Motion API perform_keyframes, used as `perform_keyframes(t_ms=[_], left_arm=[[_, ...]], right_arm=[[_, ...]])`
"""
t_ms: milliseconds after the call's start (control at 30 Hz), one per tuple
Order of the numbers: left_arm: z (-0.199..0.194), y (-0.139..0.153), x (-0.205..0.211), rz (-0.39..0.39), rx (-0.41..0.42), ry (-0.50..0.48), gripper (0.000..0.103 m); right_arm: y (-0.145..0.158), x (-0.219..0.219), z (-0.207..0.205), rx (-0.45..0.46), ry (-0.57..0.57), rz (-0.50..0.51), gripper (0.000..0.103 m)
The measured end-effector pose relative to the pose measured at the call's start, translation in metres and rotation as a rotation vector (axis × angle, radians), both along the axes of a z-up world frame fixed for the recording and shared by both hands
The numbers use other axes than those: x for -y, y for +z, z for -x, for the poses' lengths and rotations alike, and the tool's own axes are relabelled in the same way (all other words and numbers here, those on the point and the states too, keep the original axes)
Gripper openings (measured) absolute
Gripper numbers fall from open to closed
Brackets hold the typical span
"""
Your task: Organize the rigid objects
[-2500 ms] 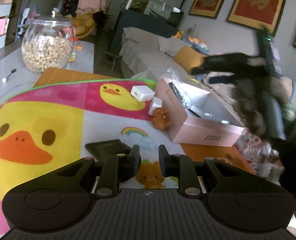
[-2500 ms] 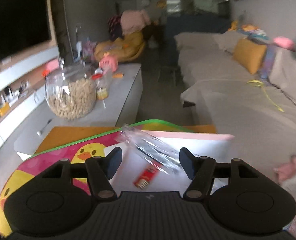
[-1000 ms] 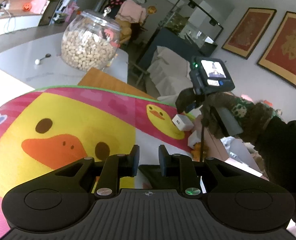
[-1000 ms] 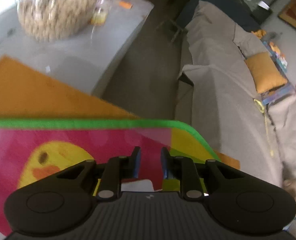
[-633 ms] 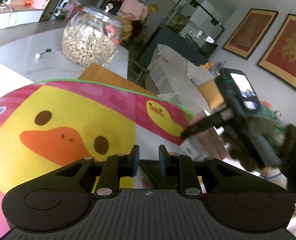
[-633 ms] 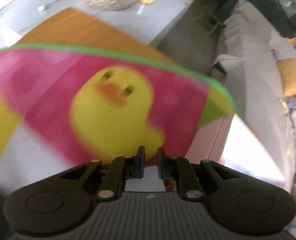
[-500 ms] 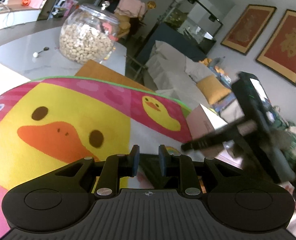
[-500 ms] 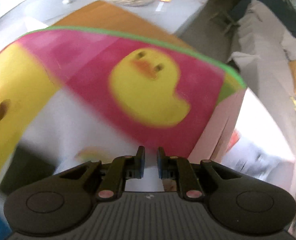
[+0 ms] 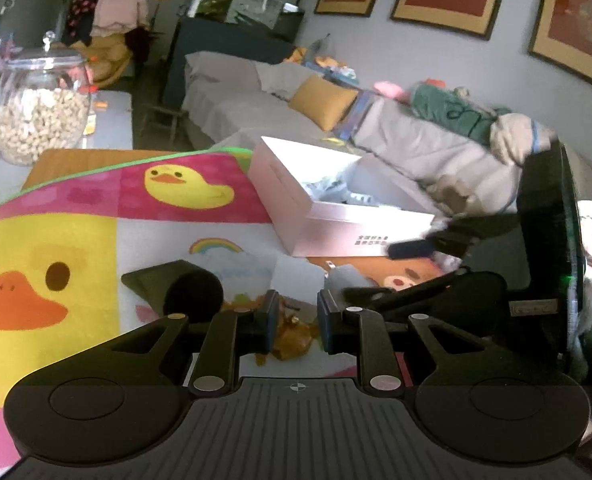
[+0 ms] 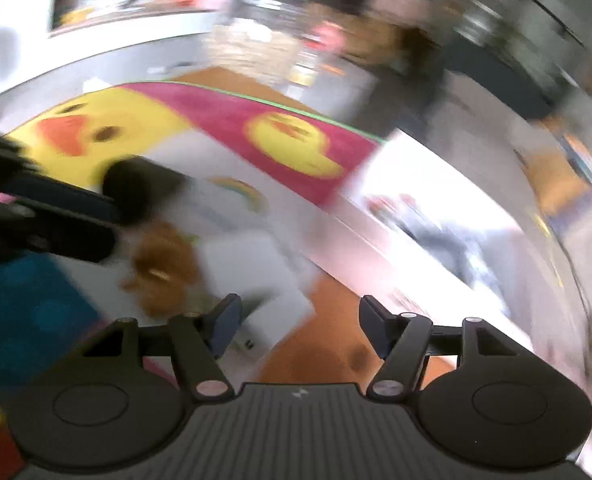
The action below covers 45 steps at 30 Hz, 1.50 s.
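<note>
two grippers over a duck-print mat [image 9: 95,240], beside a pink box [image 9: 328,224].

the mat covers the table, and the pink box stands open on its far right part with items inside, too blurred to name. a flat black object [image 9: 163,280] lies on the mat left of centre. a white cube [image 10: 251,272] sits just beside an orange toy figure [image 9: 291,332]. the left gripper [image 9: 293,322] has its jaws narrowly parted around the orange figure; whether they touch it is unclear. the right gripper [image 10: 298,326] is spread wide and holds nothing, just by the white cube, its view heavily blurred.
</note>
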<state>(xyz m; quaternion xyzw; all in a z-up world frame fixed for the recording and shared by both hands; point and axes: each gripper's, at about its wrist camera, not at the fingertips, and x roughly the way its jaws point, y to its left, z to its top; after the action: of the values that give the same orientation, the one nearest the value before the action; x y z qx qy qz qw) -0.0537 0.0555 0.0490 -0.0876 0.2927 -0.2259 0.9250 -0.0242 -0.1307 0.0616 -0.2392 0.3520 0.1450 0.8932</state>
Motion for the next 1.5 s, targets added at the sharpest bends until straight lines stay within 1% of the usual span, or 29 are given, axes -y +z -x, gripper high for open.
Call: perform_keyframes(t_ms=[100,133,233,300,367,467,500,567,667,767,800,900,933,1000,1033,1067,1100,1167,1233,1267,1300,1367,1433,1500], left_arm=[[-0.005,0.001,0.006,-0.027,-0.015,0.025,0.023],[-0.005,0.0,0.008,-0.041,-0.022,0.028,0.023],[-0.003,-0.001,0.016,-0.096,-0.029,0.033,0.023],[0.0,-0.003,0.021,-0.129,-0.026,0.037,0.023],[-0.003,-0.001,0.024,-0.132,-0.023,0.044,0.023],[-0.011,0.006,0.032,-0.116,-0.01,0.046,0.023],[-0.016,0.007,0.037,-0.129,-0.014,0.046,0.023],[-0.022,0.005,0.05,-0.174,-0.028,0.02,0.023],[-0.015,-0.002,0.067,-0.245,-0.047,-0.048,0.023],[-0.003,-0.009,0.075,-0.288,-0.045,-0.094,0.024],[-0.002,-0.013,0.077,-0.295,-0.054,-0.094,0.027],[-0.007,-0.024,0.071,-0.307,-0.096,-0.035,0.027],[-0.009,-0.024,0.067,-0.316,-0.098,-0.008,0.027],[-0.012,-0.023,0.058,-0.359,-0.077,0.083,0.026],[-0.015,-0.022,0.053,-0.368,-0.069,0.124,0.026],[-0.017,-0.019,0.047,-0.36,-0.065,0.149,0.027],[-0.018,-0.014,0.043,-0.332,-0.059,0.145,0.027],[-0.019,-0.006,0.041,-0.234,-0.054,0.069,0.029],[-0.021,0.003,0.042,-0.113,-0.045,-0.012,0.029],[-0.023,0.007,0.044,-0.074,-0.033,-0.025,0.029],[-0.028,0.01,0.05,-0.061,-0.012,-0.019,0.029],[-0.038,0.012,0.06,-0.095,0.017,0.001,0.029],[-0.055,0.009,0.065,-0.144,-0.004,0.044,0.029],[-0.07,0.001,0.06,-0.139,-0.042,0.086,0.029]], right_arm=[[-0.009,0.032,-0.007,0.038,-0.175,-0.009,0.063],[-0.01,0.042,-0.007,0.037,-0.205,-0.037,0.063],[-0.007,0.077,-0.004,-0.019,-0.236,-0.236,0.063],[-0.006,0.095,0.0,-0.033,-0.255,-0.343,0.063],[-0.013,0.107,0.003,-0.036,-0.284,-0.397,0.064],[-0.031,0.119,0.009,-0.056,-0.312,-0.463,0.064],[-0.034,0.122,0.012,-0.047,-0.313,-0.488,0.064],[-0.042,0.124,0.013,-0.025,-0.31,-0.504,0.064],[-0.044,0.124,0.012,-0.016,-0.306,-0.51,0.065],[-0.044,0.129,0.012,-0.017,-0.306,-0.541,0.066],[-0.045,0.13,0.012,-0.017,-0.307,-0.549,0.067],[-0.045,0.129,0.012,-0.018,-0.305,-0.554,0.068],[-0.045,0.129,0.012,-0.017,-0.305,-0.551,0.068],[-0.044,0.127,0.012,-0.016,-0.306,-0.547,0.068],[-0.044,0.127,0.012,-0.015,-0.306,-0.545,0.068],[-0.044,0.126,0.013,-0.014,-0.307,-0.542,0.068],[-0.045,0.125,0.013,-0.013,-0.307,-0.538,0.068],[-0.045,0.124,0.012,-0.011,-0.306,-0.528,0.069],[-0.045,0.122,0.012,-0.011,-0.304,-0.519,0.069],[-0.045,0.121,0.012,-0.01,-0.304,-0.513,0.07],[-0.045,0.12,0.012,-0.009,-0.303,-0.508,0.07],[-0.045,0.118,0.012,-0.007,-0.302,-0.498,0.07],[-0.045,0.117,0.012,-0.006,-0.302,-0.491,0.07],[-0.046,0.116,0.012,-0.005,-0.302,-0.49,0.07]])
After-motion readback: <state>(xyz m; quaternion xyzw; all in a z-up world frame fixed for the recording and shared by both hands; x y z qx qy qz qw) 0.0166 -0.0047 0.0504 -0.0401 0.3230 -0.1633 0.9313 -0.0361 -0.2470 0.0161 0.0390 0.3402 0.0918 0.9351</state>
